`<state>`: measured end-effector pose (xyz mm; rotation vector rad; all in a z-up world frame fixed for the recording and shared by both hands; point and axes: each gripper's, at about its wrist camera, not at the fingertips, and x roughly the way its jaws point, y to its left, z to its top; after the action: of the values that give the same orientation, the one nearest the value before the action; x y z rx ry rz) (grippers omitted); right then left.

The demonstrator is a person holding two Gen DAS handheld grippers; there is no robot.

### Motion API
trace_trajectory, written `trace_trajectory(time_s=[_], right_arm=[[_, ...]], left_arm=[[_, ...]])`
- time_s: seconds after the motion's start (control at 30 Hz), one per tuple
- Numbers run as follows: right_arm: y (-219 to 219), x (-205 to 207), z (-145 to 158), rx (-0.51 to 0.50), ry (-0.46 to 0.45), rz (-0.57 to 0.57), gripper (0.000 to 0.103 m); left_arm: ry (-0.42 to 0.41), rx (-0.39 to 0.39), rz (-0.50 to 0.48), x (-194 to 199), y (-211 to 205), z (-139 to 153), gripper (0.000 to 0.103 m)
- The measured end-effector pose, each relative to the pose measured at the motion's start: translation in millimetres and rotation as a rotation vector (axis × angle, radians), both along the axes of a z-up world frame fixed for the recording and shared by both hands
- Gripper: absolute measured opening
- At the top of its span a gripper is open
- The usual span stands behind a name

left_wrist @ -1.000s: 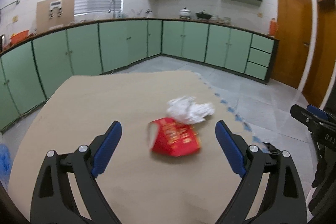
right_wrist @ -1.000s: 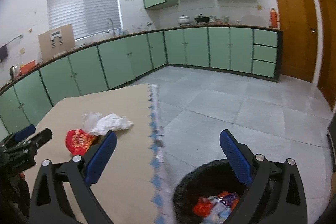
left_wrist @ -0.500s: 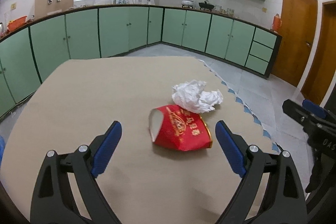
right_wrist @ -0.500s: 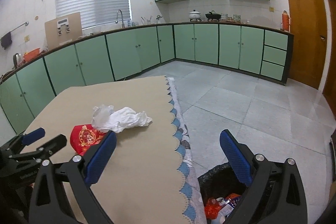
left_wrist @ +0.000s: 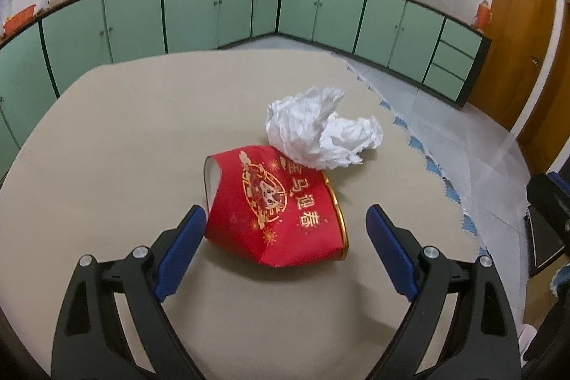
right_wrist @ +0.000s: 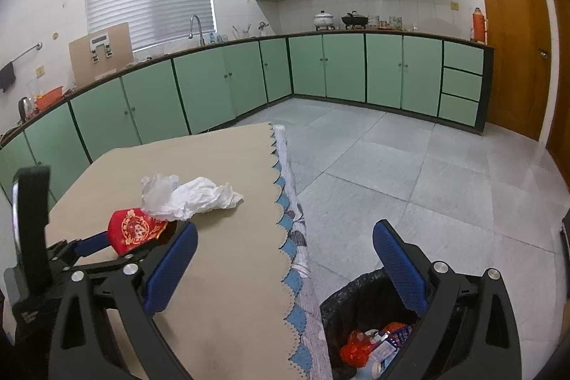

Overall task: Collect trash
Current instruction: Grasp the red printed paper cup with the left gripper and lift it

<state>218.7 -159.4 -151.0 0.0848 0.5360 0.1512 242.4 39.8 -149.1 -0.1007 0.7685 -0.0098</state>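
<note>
A flattened red paper cup (left_wrist: 276, 209) lies on its side near the middle of the bench (left_wrist: 107, 138), its white-lined mouth turned to the left and its gold-edged rim to the right. Touching its far right corner, and partly resting on it, is a crumpled white tissue (left_wrist: 320, 134). The left gripper (left_wrist: 285, 251) hangs just above the near side of the cup with its jaws wide apart, one blue pad at each end of the cup and nothing between them yet.

The cup looks light, thin and already crushed, so it should give readily and need little force; its printed surface may be a bit slick. The best hold is probably across its squashed body, where the two walls press together, rather than on the stiffer rim. The tissue is softer and lighter still, and could drag along or fall away when the cup lifts.

The right gripper (right_wrist: 285, 269) is likewise spread open and empty, held over the right edge of the bench above a black-lined trash bin (right_wrist: 356, 305) on the floor, which already holds wrappers.
</note>
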Motion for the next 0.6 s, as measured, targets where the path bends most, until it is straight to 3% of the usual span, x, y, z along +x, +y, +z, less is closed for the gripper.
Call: trace_trajectory(time_s=[0.13, 0.2, 0.6], right_arm=[[0.3, 1.6, -4.3, -0.003, 0.008, 0.008, 0.097], [-1.5, 3.1, -4.8, -0.001, 0.013, 0.008, 0.097], [5.4, 11.3, -11.6, 0.003, 0.042, 0.029, 0.097]], left_arm=[[0.049, 0.000, 0.018, 9.9, 0.1, -6.0, 0.088], [0.067, -0.007, 0.027, 12.5, 2.1, -8.7, 0.080], [0.014, -0.019, 0.038, -14.1, 21.4, 3.3, 0.076]])
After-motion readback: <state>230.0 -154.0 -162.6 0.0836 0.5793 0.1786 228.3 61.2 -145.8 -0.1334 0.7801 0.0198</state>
